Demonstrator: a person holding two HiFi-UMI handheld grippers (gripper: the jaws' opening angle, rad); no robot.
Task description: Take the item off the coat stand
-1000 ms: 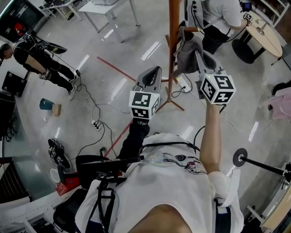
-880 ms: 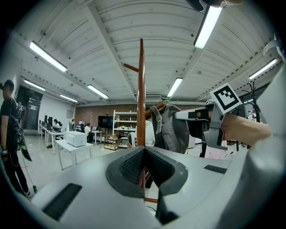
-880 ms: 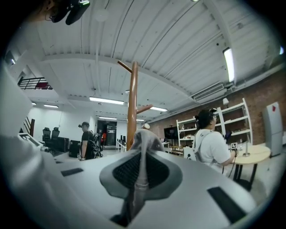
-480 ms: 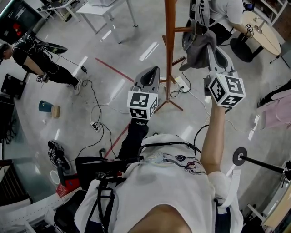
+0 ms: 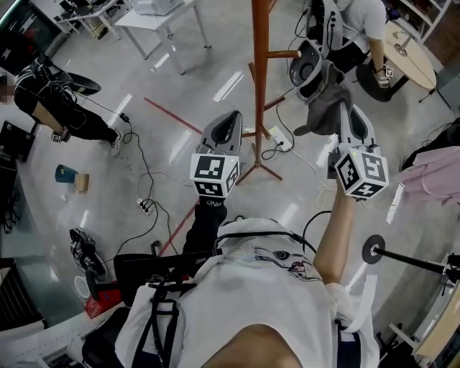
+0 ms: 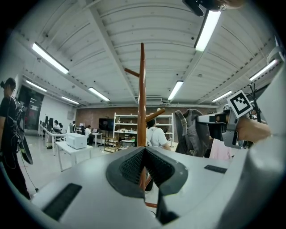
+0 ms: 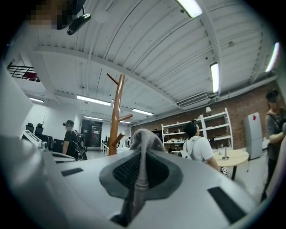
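Observation:
The brown wooden coat stand (image 5: pixel 259 79) rises from the floor ahead of me, and its pole also shows in the left gripper view (image 6: pixel 142 98) and the right gripper view (image 7: pixel 117 116). My right gripper (image 5: pixel 343 108) is shut on a grey cloth item (image 5: pixel 325 100), which hangs to the right of the stand and apart from its pegs. A strip of that grey cloth (image 7: pixel 142 152) is pinched between the jaws of the right gripper (image 7: pixel 142 147). The left gripper (image 5: pixel 233 115) is held lower, left of the pole, jaws together and nothing in them. From the left gripper (image 6: pixel 144 150) I see the grey item (image 6: pixel 192 132) dangling.
A person in black (image 5: pixel 50 100) stands at the far left. Another person (image 5: pixel 352 21) sits by a round table (image 5: pixel 413 50). Cables and a power strip (image 5: pixel 147 205) lie on the floor. A white table (image 5: pixel 154 11) is at the back, a pink cloth (image 5: pixel 431 172) at right.
The right gripper has carried the grey item rightward, away from the stand's pole and pegs. The left gripper has barely moved.

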